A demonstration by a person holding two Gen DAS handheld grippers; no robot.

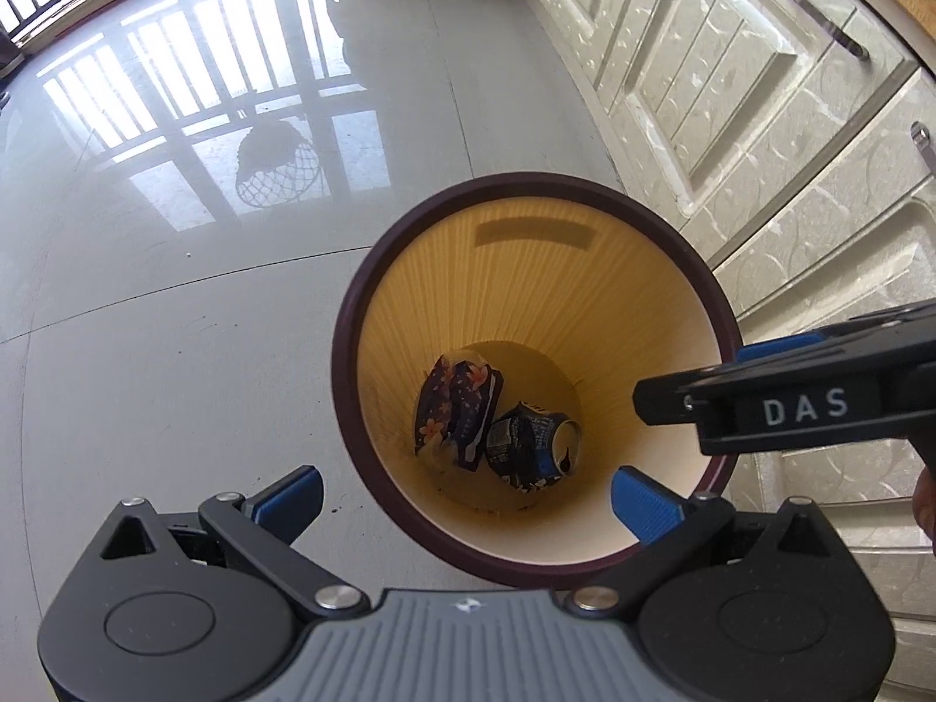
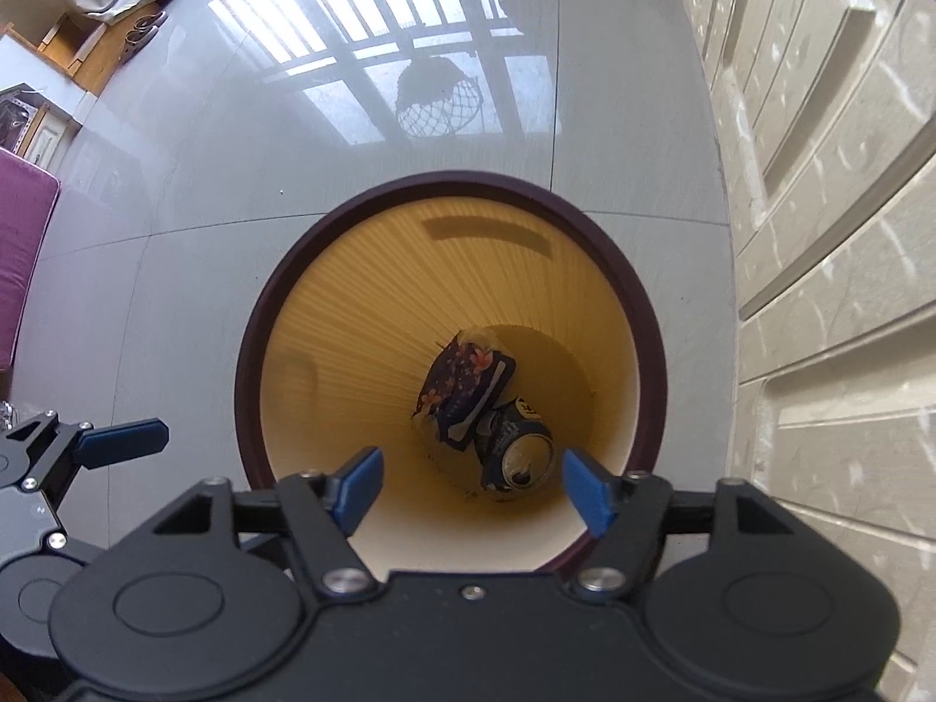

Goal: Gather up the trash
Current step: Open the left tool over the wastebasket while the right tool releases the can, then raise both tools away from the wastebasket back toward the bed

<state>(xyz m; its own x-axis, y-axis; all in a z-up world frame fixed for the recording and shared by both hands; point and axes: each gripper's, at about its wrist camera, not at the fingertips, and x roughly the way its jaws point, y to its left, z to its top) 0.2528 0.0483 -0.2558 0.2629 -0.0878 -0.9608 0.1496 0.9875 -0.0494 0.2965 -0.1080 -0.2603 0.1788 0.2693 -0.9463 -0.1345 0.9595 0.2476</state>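
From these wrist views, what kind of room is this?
Likely a home kitchen: cream embossed cabinet doors with metal bar handles, glossy grey floor tiles, and a yellow ribbed wastebin on the floor.

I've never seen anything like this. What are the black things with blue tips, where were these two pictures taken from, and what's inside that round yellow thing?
No robot here: a person holds a hand-operated claw in each hand, and each claw carries a wide-angle camera looking along its two blue-padded fingers. One picture comes from the left gripper, the other from the right gripper. Both are open and hold nothing. Each camera also catches the other claw at its edge. Both look down into a waste bin with a dark rim, standing on a shiny tiled floor beside pale cabinets. At its bottom lie a crushed can and a flowered wrapper, touching each other.
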